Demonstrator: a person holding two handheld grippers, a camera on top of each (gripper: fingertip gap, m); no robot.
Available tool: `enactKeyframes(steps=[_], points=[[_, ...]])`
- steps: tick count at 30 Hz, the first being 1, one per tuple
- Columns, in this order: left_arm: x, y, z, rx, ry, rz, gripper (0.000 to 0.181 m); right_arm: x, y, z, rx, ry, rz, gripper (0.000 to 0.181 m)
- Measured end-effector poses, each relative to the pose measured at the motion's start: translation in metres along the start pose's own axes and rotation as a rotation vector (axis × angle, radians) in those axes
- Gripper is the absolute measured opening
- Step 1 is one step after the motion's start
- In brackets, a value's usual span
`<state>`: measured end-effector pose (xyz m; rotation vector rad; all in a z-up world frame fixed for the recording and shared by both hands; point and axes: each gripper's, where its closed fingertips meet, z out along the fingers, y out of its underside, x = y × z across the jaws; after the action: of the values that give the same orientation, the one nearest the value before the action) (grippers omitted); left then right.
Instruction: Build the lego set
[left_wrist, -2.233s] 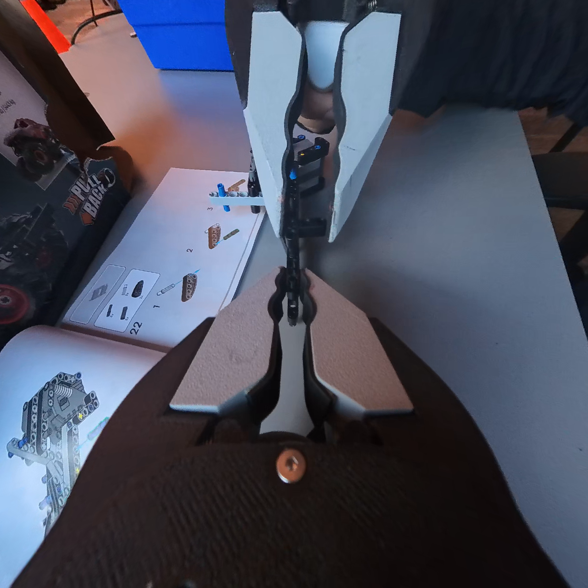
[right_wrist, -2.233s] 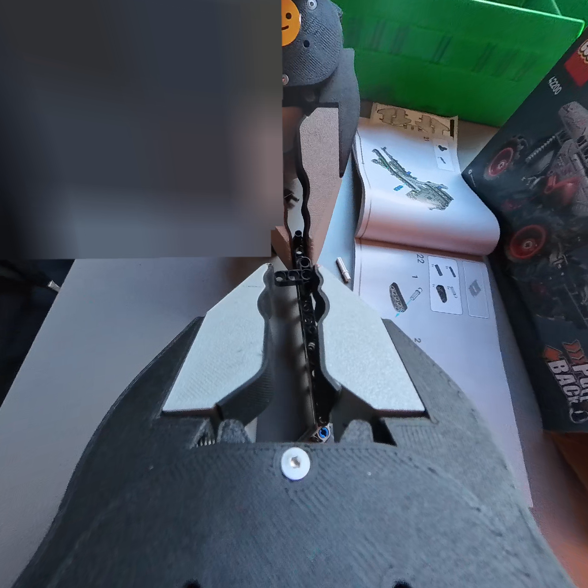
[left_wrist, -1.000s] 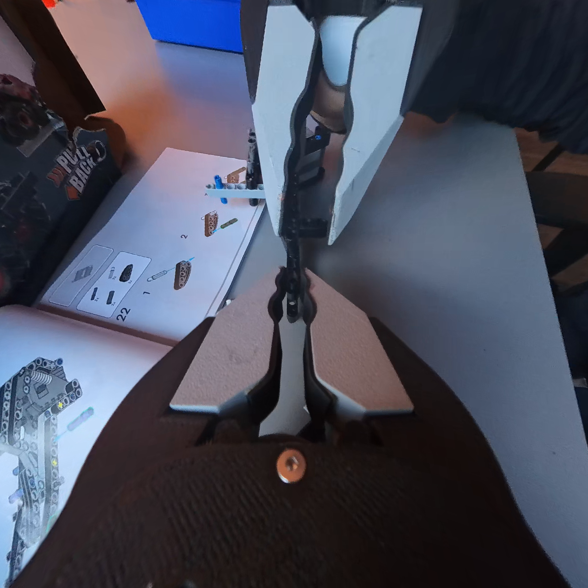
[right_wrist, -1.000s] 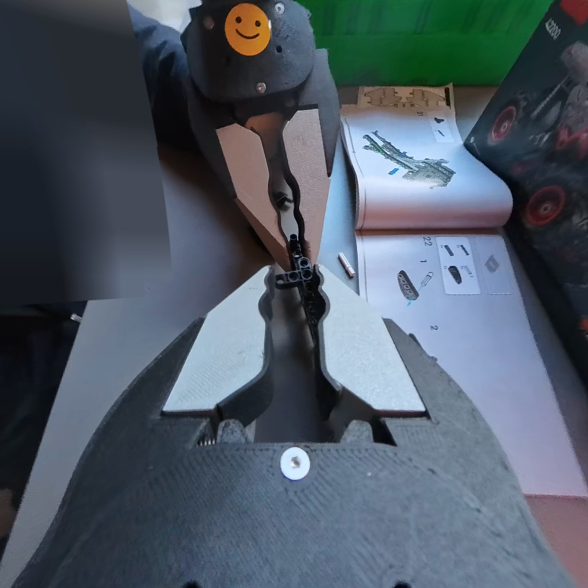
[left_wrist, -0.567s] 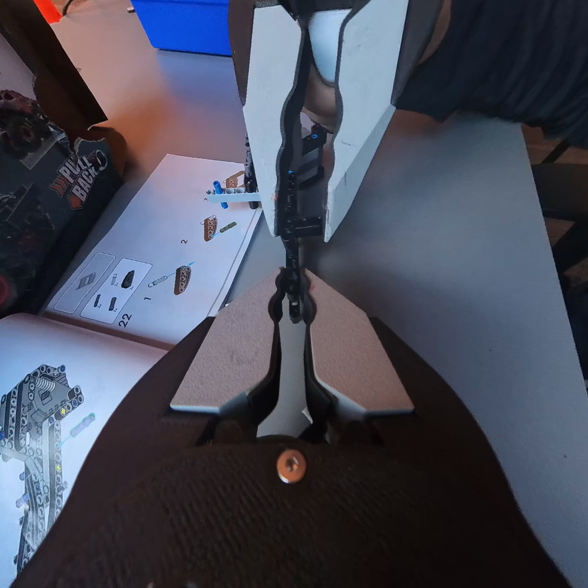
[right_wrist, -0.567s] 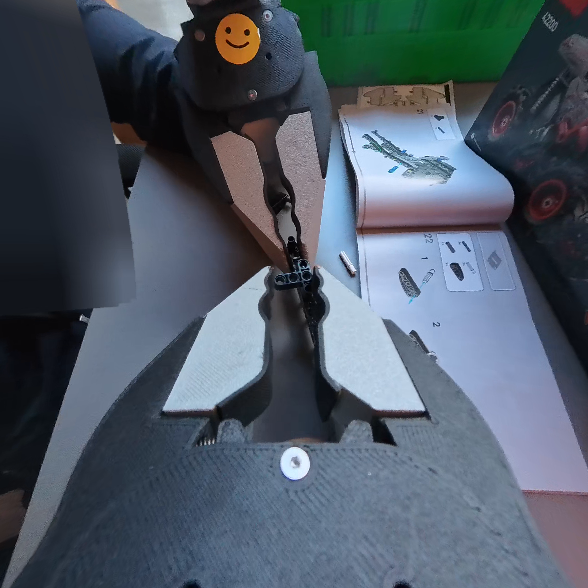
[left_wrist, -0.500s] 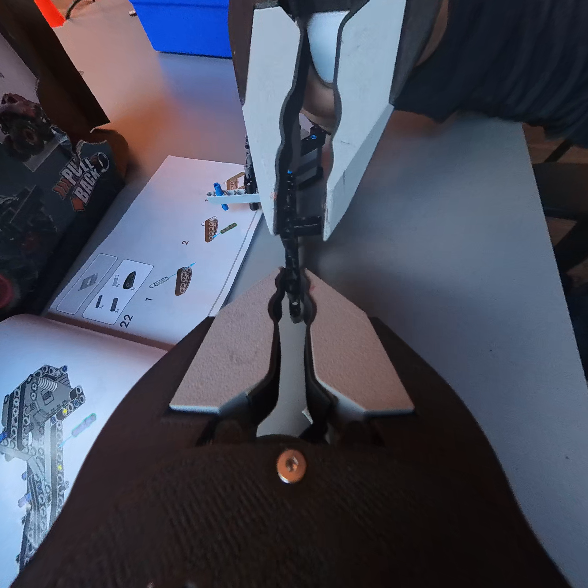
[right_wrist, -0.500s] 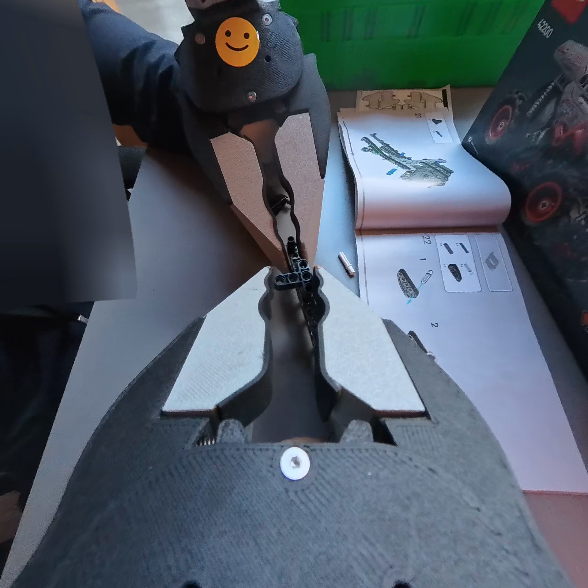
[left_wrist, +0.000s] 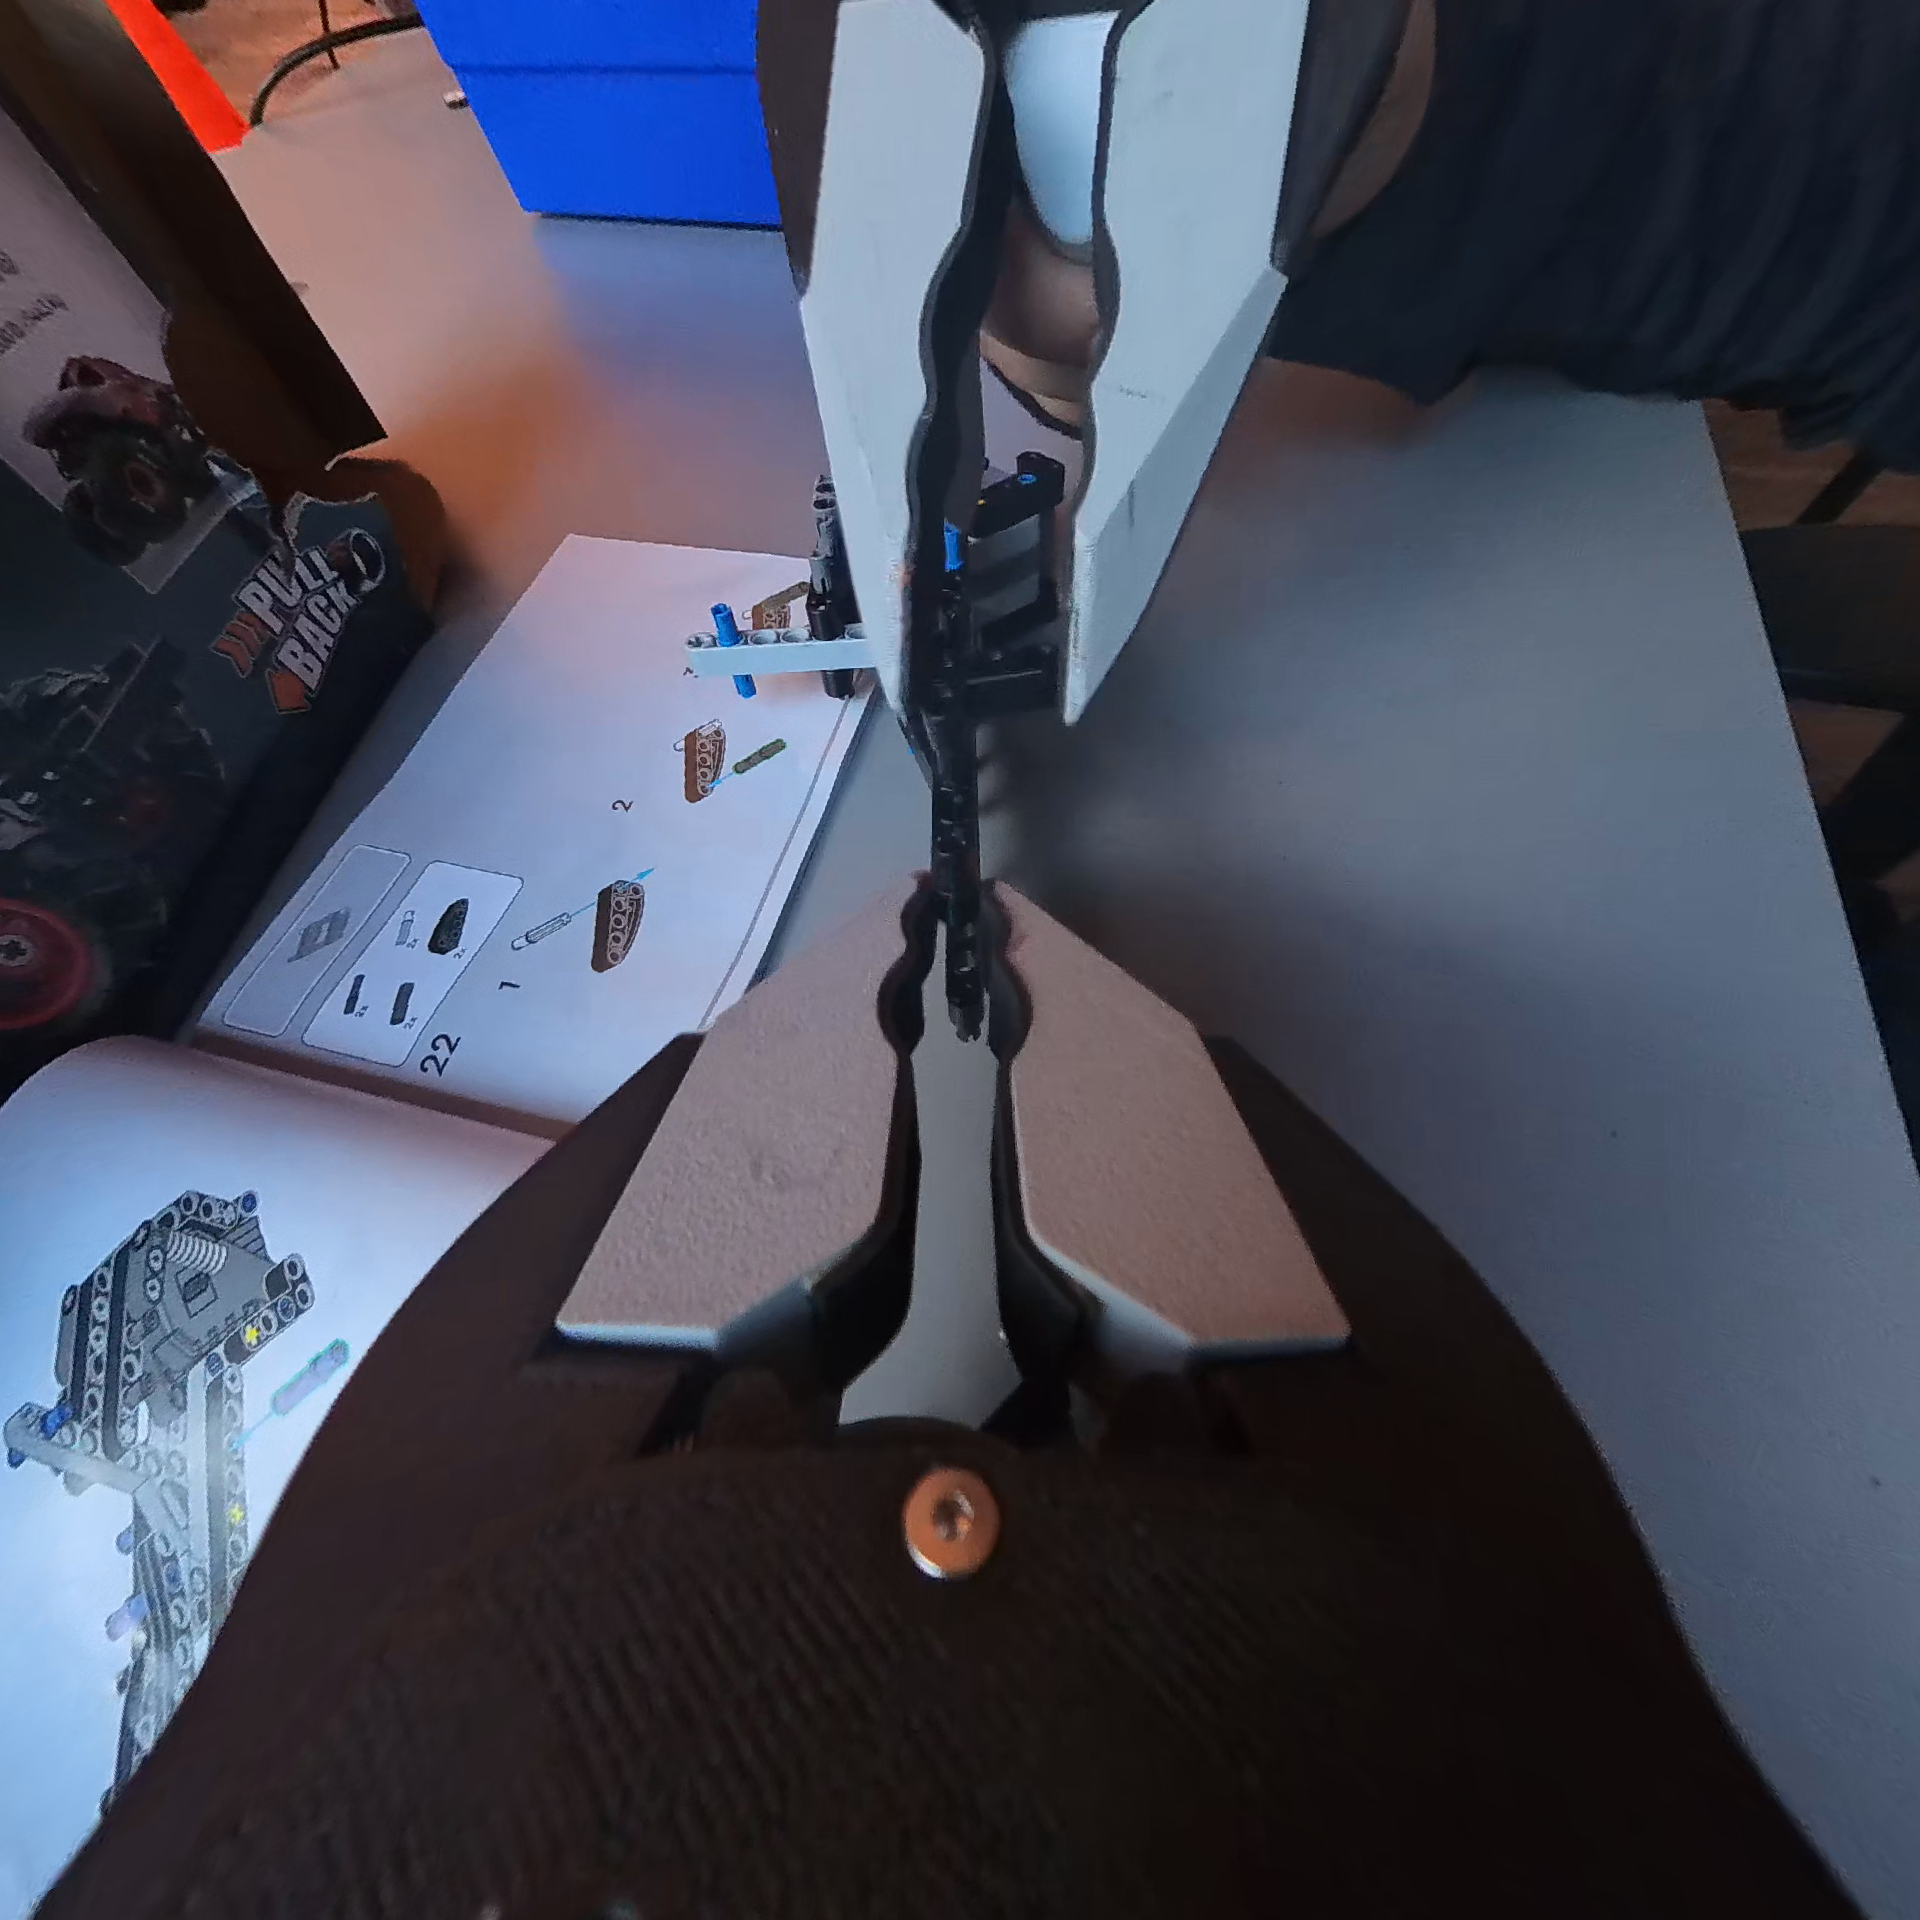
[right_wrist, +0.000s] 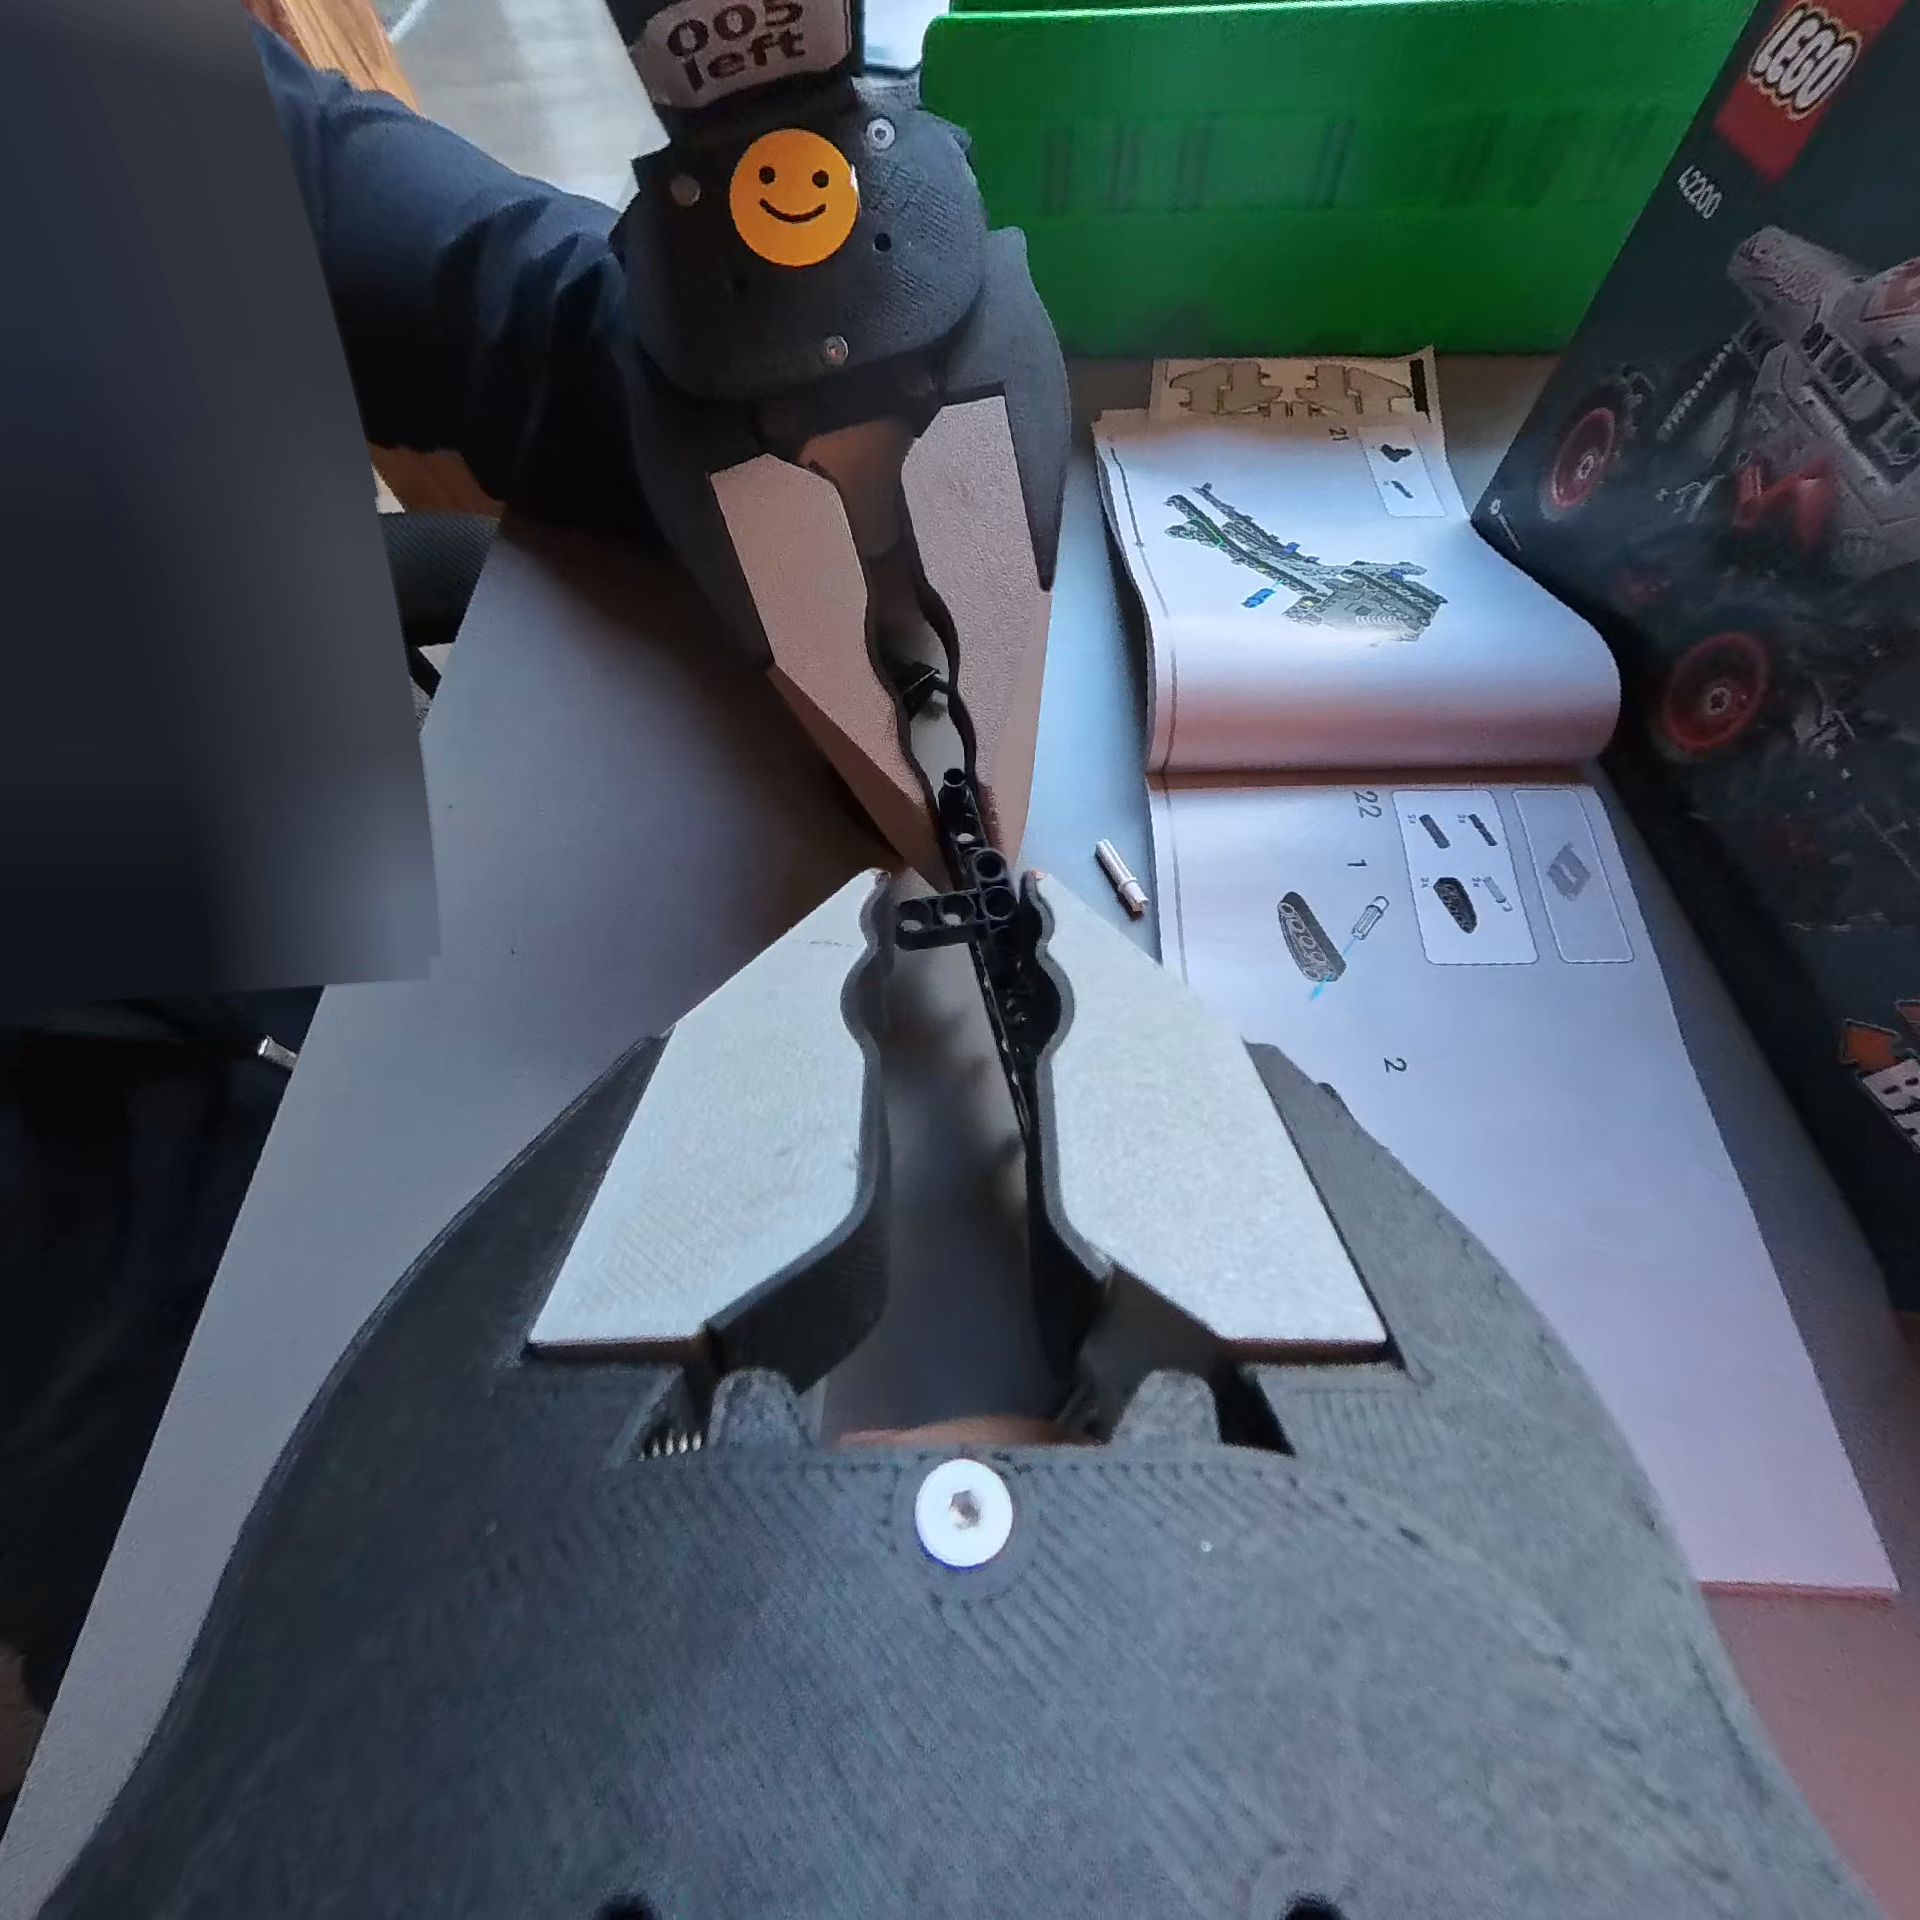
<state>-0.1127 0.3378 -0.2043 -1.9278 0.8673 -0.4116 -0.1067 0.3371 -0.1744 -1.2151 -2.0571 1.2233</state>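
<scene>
A long black lego beam assembly with a short black cross piece hangs above the grey table between my two grippers. My left gripper, with brown pads, is shut on the near end of the beam. My right gripper, with grey pads, is shut on the other part, with the beam running back along its right finger. The grippers face each other tip to tip. The left gripper also shows in the right wrist view, and the right gripper in the left wrist view. Part of the assembly is hidden between the right gripper's pads.
An open instruction booklet lies beside the grippers, and on it a grey beam with blue pins. A small white pin lies on the table. The lego box, a green bin and a blue bin stand around. Left and right tips are no more than a few centimetres apart.
Both grippers keep hold of the assembly. The blue-pinned end no longer shows at the back of the right jaws. The left gripper has drawn slightly away in the right wrist view.
</scene>
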Motion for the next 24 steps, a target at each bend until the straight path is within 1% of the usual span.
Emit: enactKeyframes(steps=[10,15,19,24], points=[[-0.001,-0.006,-0.005,0.034,0.009,-0.022,0.009,0.002,-0.005,-0.005,0.031,0.012,-0.003,0.021],[-0.005,-0.018,-0.014,0.094,-0.020,-0.024,0.013,0.000,-0.004,-0.005,0.016,0.031,-0.044,0.021],[-0.003,-0.031,-0.021,0.161,-0.009,-0.033,0.010,-0.004,-0.008,-0.004,0.020,0.048,-0.085,0.021],[0.006,-0.040,-0.021,0.189,0.004,0.021,0.007,-0.009,-0.013,-0.002,0.021,0.066,-0.128,0.021]])
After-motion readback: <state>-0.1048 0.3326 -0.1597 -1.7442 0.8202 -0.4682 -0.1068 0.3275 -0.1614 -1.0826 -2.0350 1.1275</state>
